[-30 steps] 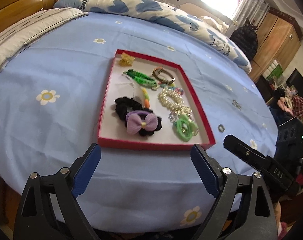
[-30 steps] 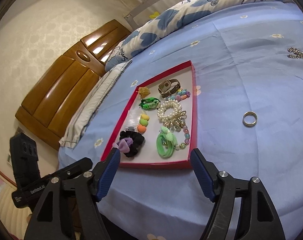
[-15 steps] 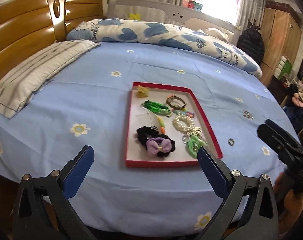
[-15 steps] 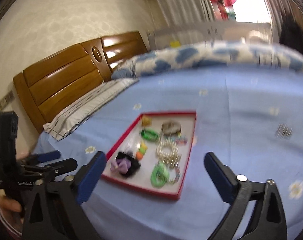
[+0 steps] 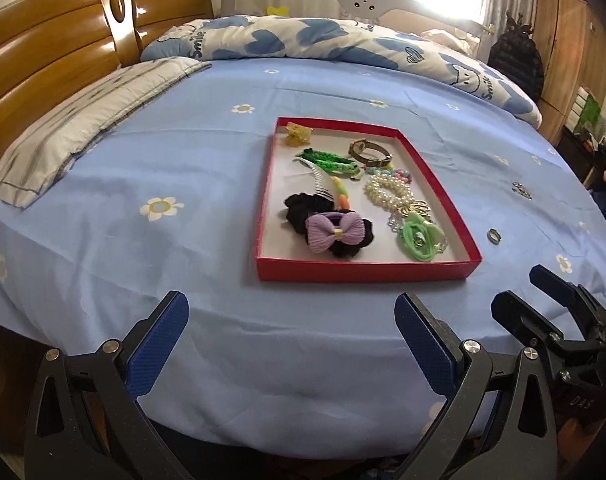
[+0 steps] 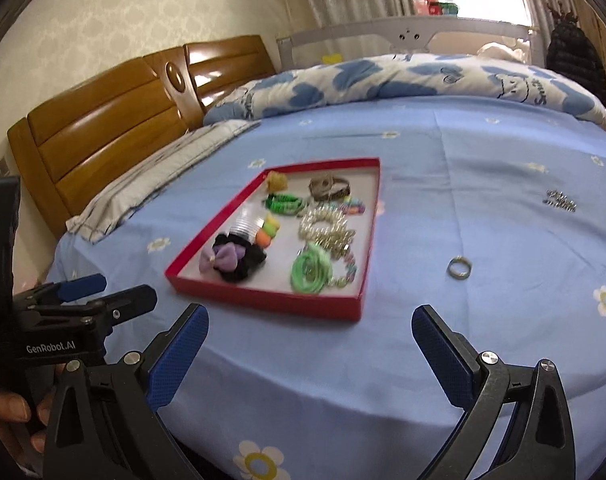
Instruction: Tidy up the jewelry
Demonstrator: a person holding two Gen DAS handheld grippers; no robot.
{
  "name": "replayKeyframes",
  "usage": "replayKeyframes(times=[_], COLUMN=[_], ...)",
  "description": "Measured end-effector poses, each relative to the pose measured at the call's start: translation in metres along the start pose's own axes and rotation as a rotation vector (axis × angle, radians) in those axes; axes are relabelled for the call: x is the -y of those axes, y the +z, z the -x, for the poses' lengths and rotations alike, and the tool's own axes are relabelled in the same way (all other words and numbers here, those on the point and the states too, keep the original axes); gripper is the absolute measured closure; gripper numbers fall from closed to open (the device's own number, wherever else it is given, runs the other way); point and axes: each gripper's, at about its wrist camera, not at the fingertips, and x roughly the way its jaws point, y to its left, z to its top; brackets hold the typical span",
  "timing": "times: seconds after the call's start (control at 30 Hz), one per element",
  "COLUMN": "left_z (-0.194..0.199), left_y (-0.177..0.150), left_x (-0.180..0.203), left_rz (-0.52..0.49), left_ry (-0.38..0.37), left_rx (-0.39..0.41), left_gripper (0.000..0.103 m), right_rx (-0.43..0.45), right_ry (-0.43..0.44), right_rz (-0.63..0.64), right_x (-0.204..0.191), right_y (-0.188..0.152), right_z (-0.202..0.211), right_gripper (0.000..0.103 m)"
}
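Bed: a light blue bedsheet with small white flowers (image 5: pixel 175 264) covers it; the wooden headboard (image 5: pixel 55 36) stands at its far left corner and a blue-and-white heart-print quilt (image 5: pixel 335 44) lies along its far edge.
Tray: a shallow red cardboard tray with a white floor (image 5: pixel 263 216) sits mid-bed, near the front edge, just ahead of both grippers.
Tray contents, near end: a black scrunchie with a lilac bow (image 5: pixel 331 232) on the left, a green fabric hair tie (image 5: pixel 419 240) on the right.
Tray contents, middle: a white pearl bracelet (image 5: pixel 387 192), a clear hair comb (image 5: pixel 319 180) and a green braided band (image 5: pixel 327 162).
Tray contents, far end: a brown strap watch (image 5: pixel 369 152) and a small yellow claw clip (image 5: pixel 297 136).
Loose on the sheet: a small metal ring (image 6: pixel 459 268) lies right of the tray, apart from it; a silver chain piece (image 6: pixel 559 200) lies farther toward the bed's right edge.
Left gripper (image 5: pixel 291 340): blue-padded jaws spread wide, holding nothing, at the bed's front edge facing the tray's near wall.
Right gripper (image 6: pixel 309 344): jaws likewise wide apart and empty, over the front edge; the tray lies ahead and left, the ring ahead and right.
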Motion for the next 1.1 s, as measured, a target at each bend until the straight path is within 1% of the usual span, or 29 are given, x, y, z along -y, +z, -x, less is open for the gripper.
replayKeyframes(times=[0.2,0.47,0.6,1.1], left_z=[0.003,0.009,0.012,0.013], left_y=[-0.003,-0.007,-0.007,-0.009], left_x=[-0.004,0.010,0.014,0.016], left_rz=[0.007,-0.056,-0.070,-0.070], left_ry=[0.000,0.008,0.009,0.024], left_rx=[0.009,0.030,0.036,0.037], left_gripper=[0.000,0.000,0.000,0.000], right_rx=[0.004,0.002,0.008,0.010], right_ry=[-0.009,-0.011,-0.014,-0.011], right_rz=[-0.021,-0.073,-0.080,-0.083], right_x=[0.006,0.020,0.022,0.021], right_y=[0.000,-0.001,-0.001,-0.001], right_z=[0.004,0.006,0.008,0.010], right_gripper=[0.000,0.000,0.000,0.000])
